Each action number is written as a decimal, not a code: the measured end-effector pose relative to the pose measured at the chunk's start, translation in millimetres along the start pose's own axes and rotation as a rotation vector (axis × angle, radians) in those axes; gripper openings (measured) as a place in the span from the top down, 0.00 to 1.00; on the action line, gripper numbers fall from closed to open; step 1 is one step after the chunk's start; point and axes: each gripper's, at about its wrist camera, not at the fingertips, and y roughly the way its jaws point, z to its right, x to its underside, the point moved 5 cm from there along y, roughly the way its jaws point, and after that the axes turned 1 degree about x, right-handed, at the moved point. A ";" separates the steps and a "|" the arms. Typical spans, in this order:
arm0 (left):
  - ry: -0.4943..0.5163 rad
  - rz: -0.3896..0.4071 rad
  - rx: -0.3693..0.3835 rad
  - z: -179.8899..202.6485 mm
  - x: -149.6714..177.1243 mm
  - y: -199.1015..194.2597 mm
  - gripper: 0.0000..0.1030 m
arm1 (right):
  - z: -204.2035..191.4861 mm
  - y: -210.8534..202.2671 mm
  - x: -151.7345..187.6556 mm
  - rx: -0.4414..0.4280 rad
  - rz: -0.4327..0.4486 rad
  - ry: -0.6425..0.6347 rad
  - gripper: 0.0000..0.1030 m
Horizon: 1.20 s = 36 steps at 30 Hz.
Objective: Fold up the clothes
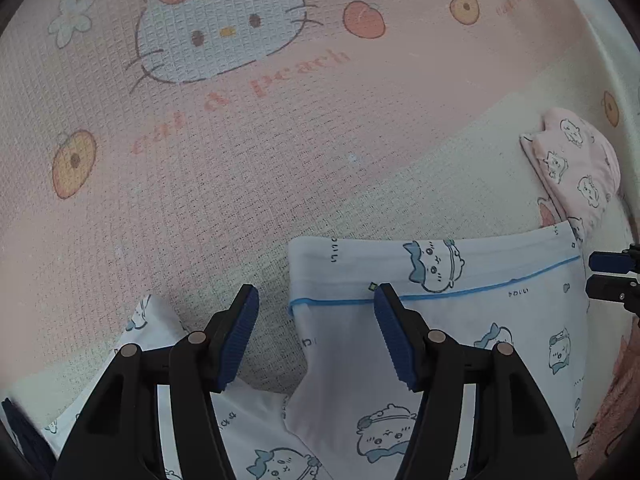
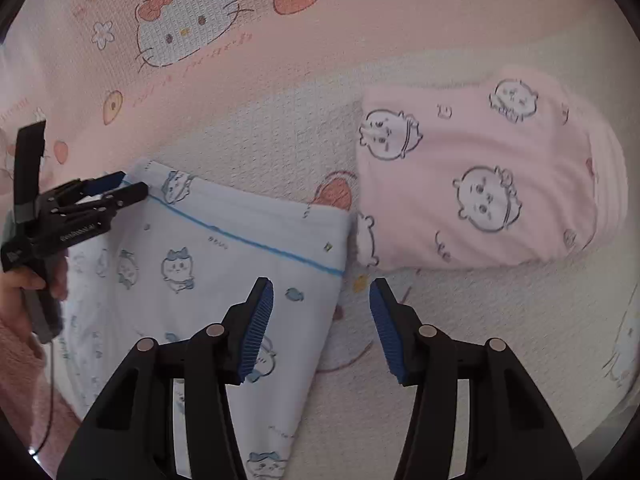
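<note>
Light-blue pyjama trousers (image 1: 460, 320) with a cartoon print and a blue piped waistband lie flat on the bed. My left gripper (image 1: 316, 288) hovers open over the waistband's left corner, the cloth's edge running between its fingers. More of the same printed fabric (image 1: 152, 320) lies under its left finger. In the right wrist view the trousers (image 2: 224, 264) spread left, and my right gripper (image 2: 320, 284) stands open astride the waistband's right corner. Each gripper shows in the other's view: the right gripper (image 1: 596, 274) and the left gripper (image 2: 134, 186), held by a hand (image 2: 24, 280).
A folded pink garment (image 2: 480, 172) with the same cartoon print lies just beyond the trousers' right corner, also the pink garment (image 1: 576, 168) at far right. The pink and cream waffle blanket (image 1: 240, 184) with cat and peach prints stretches away behind.
</note>
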 end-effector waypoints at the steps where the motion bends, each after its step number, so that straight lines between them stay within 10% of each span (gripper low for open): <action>1: 0.009 -0.002 -0.005 1.7 0.8 1.5 0.40 | 0.4 1.7 4.8 -0.045 -0.018 0.032 0.50; 8: -0.030 0.022 0.022 5.5 -4.4 5.9 0.40 | -14.0 41.0 -22.9 -0.072 0.063 0.088 0.71; 11: -0.017 0.024 0.012 7.5 -10.8 8.4 0.84 | -14.3 41.0 -22.7 -0.011 0.099 0.047 0.94; 14: 0.014 0.056 -0.007 10.0 -19.5 3.6 0.96 | -20.1 21.6 -23.3 0.060 0.180 -0.025 0.96; 19: 0.048 0.038 -0.046 14.7 -25.4 18.4 0.95 | -10.4 35.9 -25.6 0.099 0.159 -0.022 0.95; 22: 0.027 0.019 -0.024 20.4 -26.2 8.3 0.76 | -18.2 33.3 -26.1 0.110 0.137 -0.045 0.80; 24: 0.026 0.085 -0.040 19.0 -23.1 -13.7 0.56 | -24.4 18.1 -23.5 0.131 0.193 -0.055 0.72; 29: 0.176 0.130 -0.035 62.6 10.9 -53.9 0.56 | -43.2 -33.6 4.4 0.233 0.314 -0.090 0.65; 36: 0.309 -0.067 0.052 148.7 130.4 -63.2 0.56 | -73.9 -1.7 111.0 0.072 -0.016 -0.106 0.65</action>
